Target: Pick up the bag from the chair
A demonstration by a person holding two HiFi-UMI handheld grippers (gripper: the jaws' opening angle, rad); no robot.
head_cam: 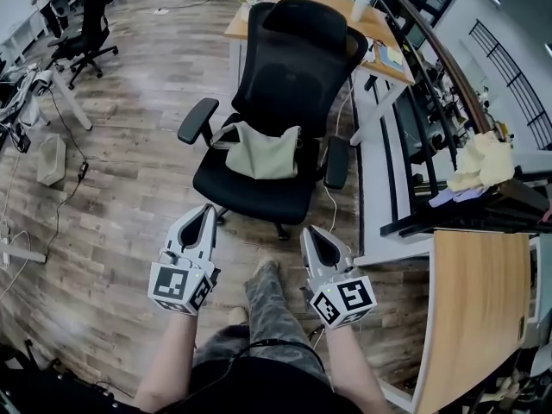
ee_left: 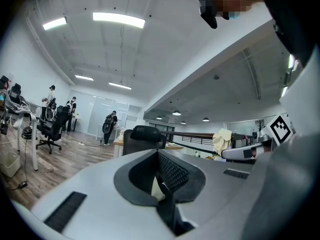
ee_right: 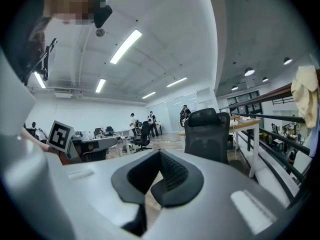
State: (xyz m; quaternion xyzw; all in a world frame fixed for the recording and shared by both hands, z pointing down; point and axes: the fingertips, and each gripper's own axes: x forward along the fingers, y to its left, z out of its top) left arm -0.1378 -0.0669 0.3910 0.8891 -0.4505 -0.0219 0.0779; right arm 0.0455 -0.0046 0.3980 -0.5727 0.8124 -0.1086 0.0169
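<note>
A pale beige bag [head_cam: 261, 153] rests on the seat of a black office chair [head_cam: 289, 67], leaning against its backrest. My left gripper [head_cam: 207, 213] hovers short of the chair's front left, shut and empty. My right gripper [head_cam: 312, 235] is level with it at the chair's front right, also shut with nothing held. In the left gripper view a sliver of the bag [ee_left: 159, 188] shows just past the closed jaws, with the chair [ee_left: 142, 138] behind. In the right gripper view the chair [ee_right: 207, 134] stands ahead and to the right of the closed jaws.
A wooden desk [head_cam: 385, 64] stands behind the chair. A railing with a pale cloth [head_cam: 481, 162] over it runs along the right, above a wooden tabletop [head_cam: 470, 309]. More office chairs [head_cam: 86, 33] and cables lie at the left. People stand far off [ee_left: 109, 126].
</note>
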